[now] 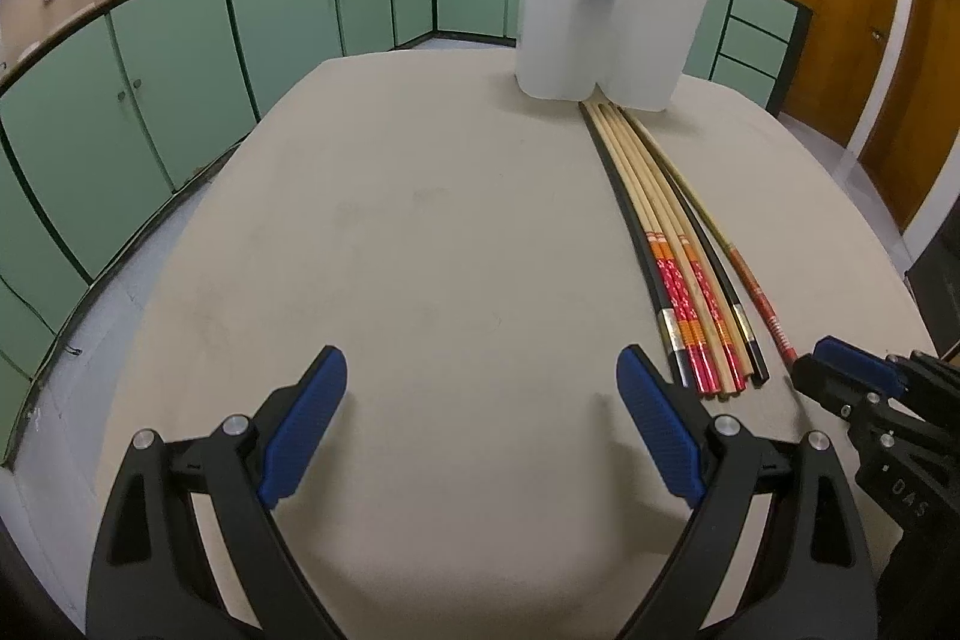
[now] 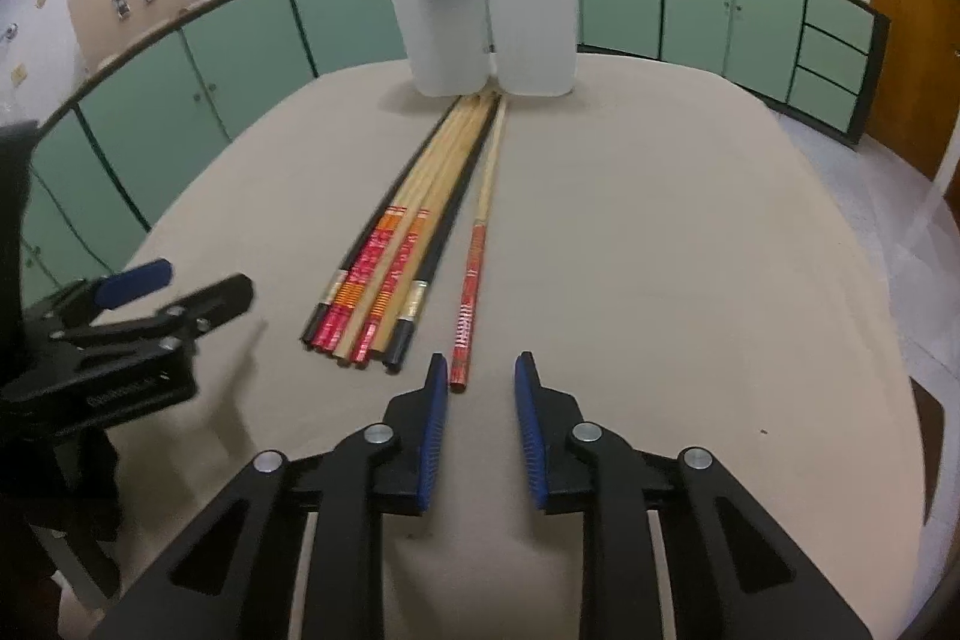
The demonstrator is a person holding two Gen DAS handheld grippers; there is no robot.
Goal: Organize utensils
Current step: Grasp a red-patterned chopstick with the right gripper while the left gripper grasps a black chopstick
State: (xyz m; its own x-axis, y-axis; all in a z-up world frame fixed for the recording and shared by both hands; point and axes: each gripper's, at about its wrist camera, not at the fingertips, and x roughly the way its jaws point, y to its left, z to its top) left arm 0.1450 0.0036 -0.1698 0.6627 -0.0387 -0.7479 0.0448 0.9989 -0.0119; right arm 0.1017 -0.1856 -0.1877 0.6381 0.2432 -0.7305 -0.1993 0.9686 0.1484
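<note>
A bundle of chopsticks [image 2: 390, 256] is laid lengthwise on the counter [image 2: 690, 250], its thin tips touching the base of a white two-part holder [image 2: 486, 28] at the far end. One stray chopstick [image 2: 474, 274], red-patterned at its near end, is set just beside the bundle on the right, apart from it along most of its length.

The right tool [image 2: 482, 370] is held low over the counter, its jaws parted with nothing between them; the stray chopstick's near end is seen just in front of the left pad [image 2: 435, 436]. The left tool [image 1: 483, 388] is spread wide and empty, to the left of the bundle.

The step in hand is judged to be the pickup of the stray chopstick. A small forward advance is called for, so that the end is brought between the pads before they are closed. A centred, level grasp is needed, since so thin a stick may roll or pivot.
</note>
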